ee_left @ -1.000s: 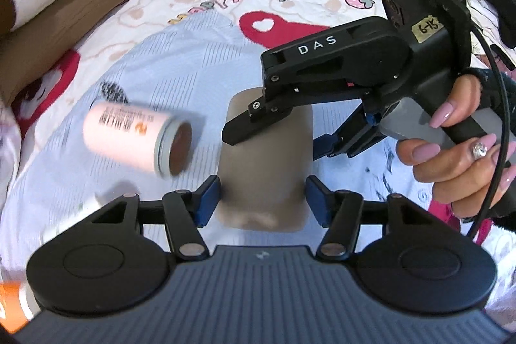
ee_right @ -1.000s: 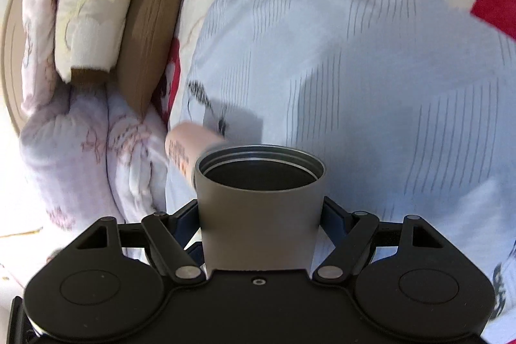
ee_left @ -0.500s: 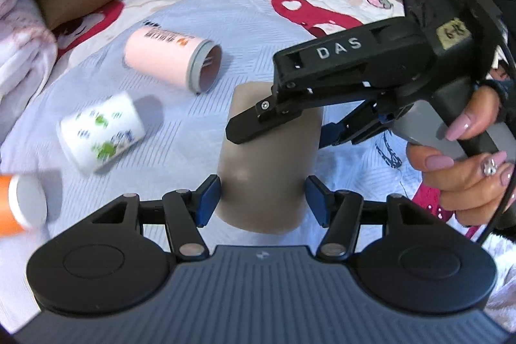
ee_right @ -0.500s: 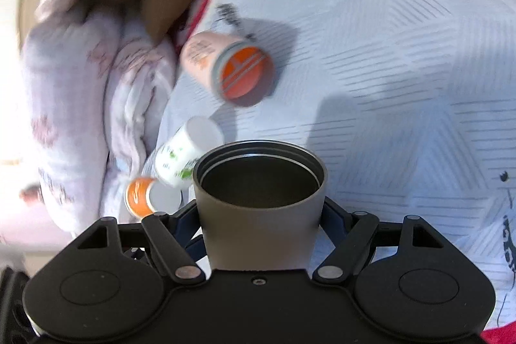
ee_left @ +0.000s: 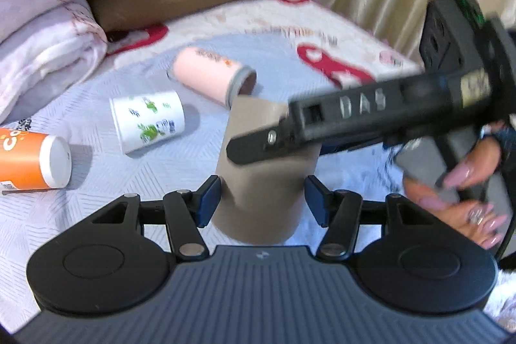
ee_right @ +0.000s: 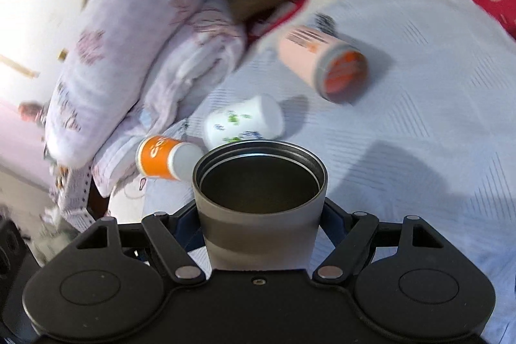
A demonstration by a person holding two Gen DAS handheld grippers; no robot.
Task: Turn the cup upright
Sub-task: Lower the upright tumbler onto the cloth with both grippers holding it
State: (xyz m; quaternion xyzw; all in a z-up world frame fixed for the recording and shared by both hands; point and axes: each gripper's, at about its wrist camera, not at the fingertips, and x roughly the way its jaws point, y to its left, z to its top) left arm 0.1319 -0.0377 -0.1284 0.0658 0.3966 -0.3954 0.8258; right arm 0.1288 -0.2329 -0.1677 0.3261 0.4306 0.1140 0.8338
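Pale blue striped bedding (ee_right: 419, 124) lies under everything. Right gripper (ee_right: 259, 215) clamps the grey cup (ee_right: 259, 199), its long axis vertical and its open mouth facing up. Left gripper (ee_left: 262, 199) stands wide, its blue pads (ee_left: 209, 199) flanking the cup's base, apart from it. Three more cups lie on their sides: pink (ee_left: 209, 79), white (ee_left: 146, 120), orange (ee_left: 29, 158)

right gripper (ee_right: 259, 234) clamped shut; left gripper (ee_left: 262, 199) fingers spread apart
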